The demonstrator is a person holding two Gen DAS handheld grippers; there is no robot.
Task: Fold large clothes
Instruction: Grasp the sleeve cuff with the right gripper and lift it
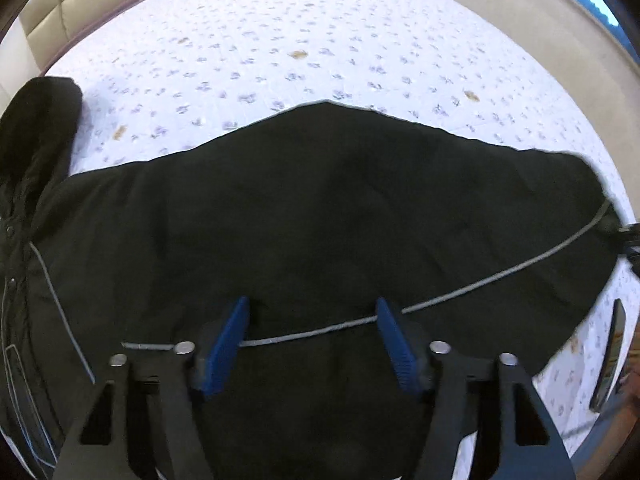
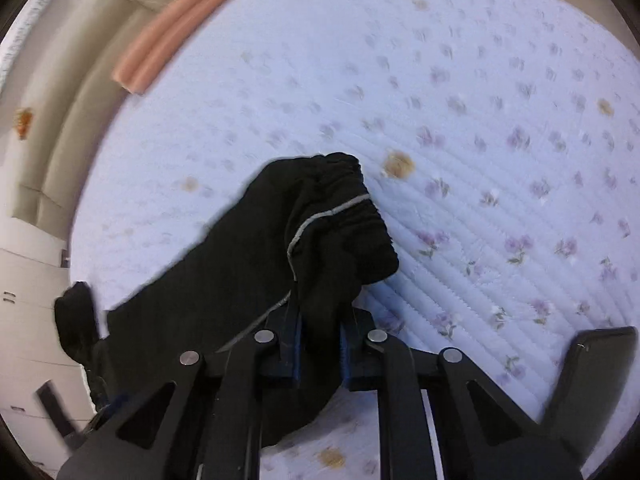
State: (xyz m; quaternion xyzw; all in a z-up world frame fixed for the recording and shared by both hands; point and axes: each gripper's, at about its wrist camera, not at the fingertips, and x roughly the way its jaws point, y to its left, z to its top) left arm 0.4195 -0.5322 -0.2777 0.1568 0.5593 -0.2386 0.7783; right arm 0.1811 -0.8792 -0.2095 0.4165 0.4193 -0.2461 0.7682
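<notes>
the left wrist view takes in the broad spread of the large black jacket with thin grey piping (image 1: pixel 320 208), lying flat on the bed with a white quilted cover printed with small purple flowers (image 1: pixel 280 52); the right wrist view shows only one bunched end of that garment, a gathered elastic cuff (image 2: pixel 344 216) lifted off the cover.

the left tool (image 1: pixel 312 332) stands wide, its blue pads (image 1: pixel 224 348) well apart and closed on nothing. the jacket fills the space below and ahead of it, and a line of grey piping runs across between the two pads. a sleeve (image 1: pixel 40 128) lies far to the left of this tool, and the right tool (image 1: pixel 628 236) shows at the far right edge, at the jacket's end.

the right tool (image 2: pixel 320 344) is narrow, clamped on black sleeve fabric just behind the cuff, which rises straight ahead of its fingertips. the rest of the jacket trails down to the left of it.

a folded pink blanket (image 2: pixel 172 32) lies far ahead at the bed's edge. a dark flat slab-like object (image 2: pixel 592 384) sits on the cover to the right of the right tool; i cannot tell what it is.
</notes>
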